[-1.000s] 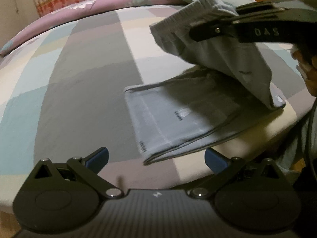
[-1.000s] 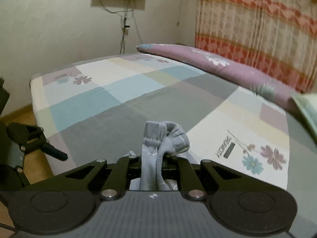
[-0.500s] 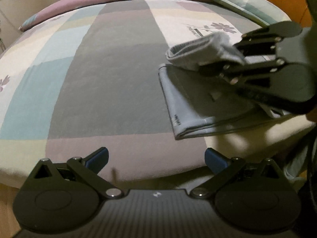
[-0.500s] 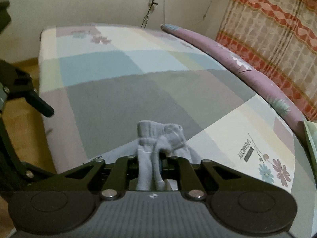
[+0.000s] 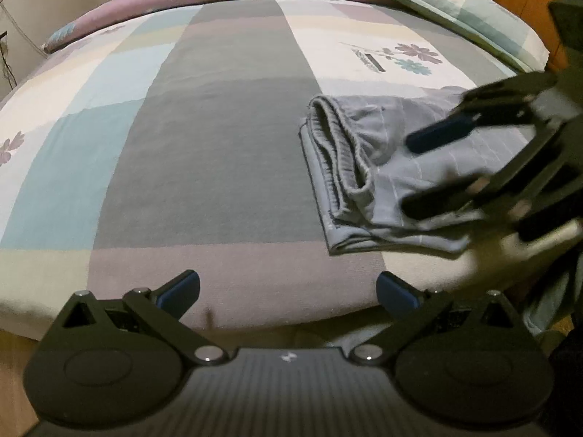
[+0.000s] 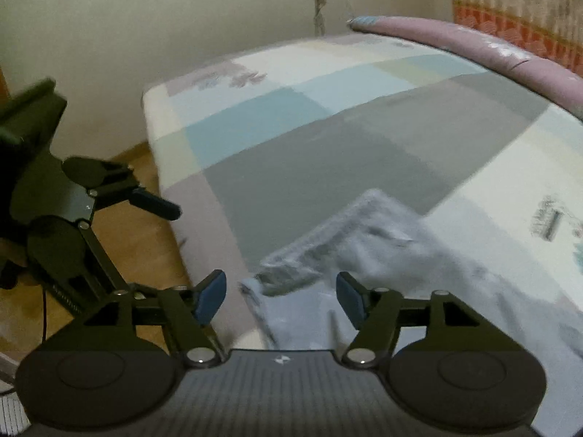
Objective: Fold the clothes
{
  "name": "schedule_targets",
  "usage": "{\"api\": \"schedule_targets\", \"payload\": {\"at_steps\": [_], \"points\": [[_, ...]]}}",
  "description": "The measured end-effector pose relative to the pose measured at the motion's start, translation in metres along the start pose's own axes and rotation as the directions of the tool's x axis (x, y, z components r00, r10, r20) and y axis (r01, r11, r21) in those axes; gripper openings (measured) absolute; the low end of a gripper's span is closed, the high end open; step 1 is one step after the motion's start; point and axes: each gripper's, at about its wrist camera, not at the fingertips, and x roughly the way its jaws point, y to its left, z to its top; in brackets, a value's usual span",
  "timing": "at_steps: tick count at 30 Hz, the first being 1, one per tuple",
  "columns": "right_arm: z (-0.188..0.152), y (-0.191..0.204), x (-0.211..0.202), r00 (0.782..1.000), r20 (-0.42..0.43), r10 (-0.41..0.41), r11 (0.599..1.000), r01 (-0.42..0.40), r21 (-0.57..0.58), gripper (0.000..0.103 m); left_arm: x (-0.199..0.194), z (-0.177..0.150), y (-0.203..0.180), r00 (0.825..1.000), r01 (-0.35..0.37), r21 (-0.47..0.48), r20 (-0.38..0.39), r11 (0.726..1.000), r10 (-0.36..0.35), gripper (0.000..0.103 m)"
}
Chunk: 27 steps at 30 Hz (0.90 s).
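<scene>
A bed [image 5: 226, 167] is covered in a smooth patchwork sheet of grey, teal and cream blocks, backed by a plain wall. The soft grey shorts [image 5: 368, 167], ribbed waistband showing, are now laid folded near the bed's edge. They've been dropped by the right gripper [image 6: 280, 296], now spread apart. The left gripper [image 5: 288, 289] is kept wide open, holding nothing.

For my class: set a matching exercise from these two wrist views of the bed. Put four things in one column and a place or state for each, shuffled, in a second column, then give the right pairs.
Things
1. grey shorts
2. left gripper
3. right gripper
4. pillow

Places or states
A. at the far corner of the bed
B. open, over the folded garment
C. folded, near the bed's front edge
D. open, at the bed's edge, apart from the garment

Pairs: 1-C, 2-D, 3-B, 4-A
</scene>
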Motion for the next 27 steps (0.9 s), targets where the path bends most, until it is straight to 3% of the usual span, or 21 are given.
{"api": "schedule_targets", "payload": {"at_steps": [4,8,13,15,18,22,27], "points": [[-0.019,-0.039,-0.037,0.989,-0.012,-0.145,0.989,0.145,0.024,0.073,-0.008,0.017,-0.014,0.996,0.067,0.039,0.064,0.997,-0.069,0.102],[-0.054,-0.081,-0.067,0.957,-0.061,-0.284,0.952,0.289,0.103,0.072,-0.004,0.051,-0.045,0.977,0.152,0.133,0.131,0.979,-0.169,0.102],[-0.109,-0.108,-0.099,0.945,-0.101,-0.311,0.910,0.327,0.256,0.072,0.032,0.078,-0.088,0.941,0.284,0.215,0.125,0.934,-0.315,0.102],[-0.121,-0.110,-0.104,0.942,-0.098,-0.320,0.900,0.335,0.281,0.072,0.054,0.077,-0.094,0.944,0.302,0.189,0.075,0.935,-0.320,0.102],[-0.137,-0.112,-0.109,0.937,-0.115,-0.330,0.888,0.350,0.299,0.072,0.077,0.059,-0.079,0.969,0.243,0.107,0.006,0.964,-0.245,0.102],[-0.152,-0.115,-0.109,0.932,-0.132,-0.336,0.883,0.361,0.299,0.072,0.057,0.034,-0.061,0.953,0.299,0.086,0.032,0.950,-0.302,0.102],[-0.140,-0.115,-0.112,0.939,-0.059,-0.339,0.894,0.341,0.290,0.072,0.040,0.053,-0.077,0.969,0.231,0.164,0.048,0.959,-0.242,0.102]]}}
